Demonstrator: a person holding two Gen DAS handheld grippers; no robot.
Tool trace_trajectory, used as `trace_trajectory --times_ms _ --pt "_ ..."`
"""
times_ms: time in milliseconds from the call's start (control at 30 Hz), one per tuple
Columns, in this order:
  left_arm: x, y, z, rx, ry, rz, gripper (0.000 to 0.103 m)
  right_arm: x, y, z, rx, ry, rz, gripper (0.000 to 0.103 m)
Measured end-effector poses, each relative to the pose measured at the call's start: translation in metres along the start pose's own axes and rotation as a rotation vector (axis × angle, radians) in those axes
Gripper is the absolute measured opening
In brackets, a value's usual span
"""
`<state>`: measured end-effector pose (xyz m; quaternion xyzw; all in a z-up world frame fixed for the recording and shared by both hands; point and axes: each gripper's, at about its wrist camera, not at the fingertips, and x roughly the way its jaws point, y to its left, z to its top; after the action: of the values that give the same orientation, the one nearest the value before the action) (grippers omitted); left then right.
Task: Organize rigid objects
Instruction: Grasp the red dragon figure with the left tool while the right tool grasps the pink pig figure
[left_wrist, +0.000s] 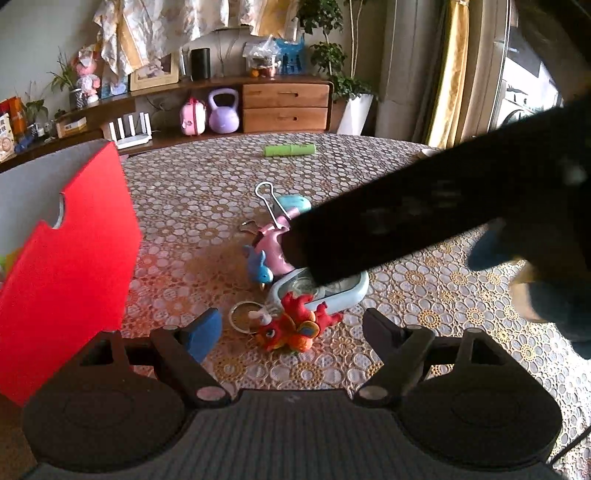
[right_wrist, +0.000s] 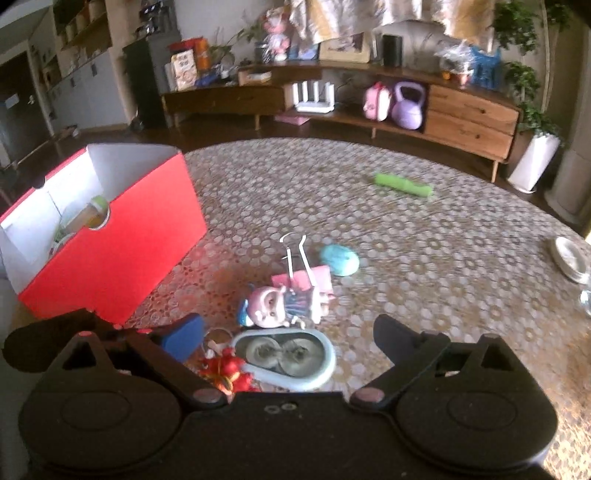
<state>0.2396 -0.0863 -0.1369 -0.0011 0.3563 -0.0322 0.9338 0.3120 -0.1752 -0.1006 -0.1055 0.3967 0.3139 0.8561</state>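
A cluster of small toys lies mid-table. In the left wrist view my left gripper (left_wrist: 291, 319) is open, with a red dragon toy (left_wrist: 295, 328) and its key ring (left_wrist: 240, 314) lying between the fingers, untouched. Beyond sit a light-blue oval case (left_wrist: 343, 291), a blue dolphin (left_wrist: 260, 267) and a pink figure (left_wrist: 273, 251). The black body of the right gripper (left_wrist: 424, 214) reaches in from the right and hides part of them. In the right wrist view my right gripper (right_wrist: 286, 330) is open above the case (right_wrist: 317, 373) and the pink figure (right_wrist: 269, 306), holding nothing.
An open red box (right_wrist: 110, 251) with some items inside stands at the left, close to my left gripper's side (left_wrist: 70, 251). A pink binder clip (right_wrist: 303, 273), a teal lump (right_wrist: 340, 258) and a green tube (right_wrist: 402, 184) lie farther out. Plates (right_wrist: 569, 258) sit at the right edge.
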Motion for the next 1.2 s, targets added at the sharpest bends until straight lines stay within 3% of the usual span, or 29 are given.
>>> trace_trajectory --times_ms 200,367,500,600,700,833,1133,1167,1200 --pt "0.011 0.001 -0.002 -0.017 0.017 -0.008 0.083 0.027 0.000 0.005 0.013 0.050 0.005 0.095" --pt "0.016 0.002 -0.004 -0.026 0.037 -0.010 0.068 0.039 0.000 0.007 0.033 0.066 0.018 0.091" --pt "0.016 0.002 -0.006 -0.018 0.031 -0.002 0.066 0.047 0.000 0.008 0.050 0.078 0.027 0.085" --pt "0.016 0.001 -0.007 -0.012 0.027 0.011 0.058 0.052 0.002 0.008 0.050 0.088 0.027 0.080" --pt "0.016 0.002 -0.006 -0.010 0.027 0.010 0.055 0.053 0.003 0.007 0.046 0.088 0.004 0.073" --pt "0.015 0.004 -0.005 -0.008 0.027 0.029 0.041 0.050 0.000 0.006 0.071 0.074 0.006 0.069" --pt "0.013 0.007 -0.005 -0.021 0.039 0.014 0.041 0.041 0.003 0.003 0.098 0.051 0.000 0.059" --pt "0.012 0.007 -0.004 -0.021 0.041 0.013 0.040 0.039 0.003 0.003 0.102 0.045 -0.001 0.056" --pt "0.012 0.008 -0.004 -0.023 0.043 0.012 0.040 0.038 0.003 0.003 0.107 0.037 -0.001 0.046"
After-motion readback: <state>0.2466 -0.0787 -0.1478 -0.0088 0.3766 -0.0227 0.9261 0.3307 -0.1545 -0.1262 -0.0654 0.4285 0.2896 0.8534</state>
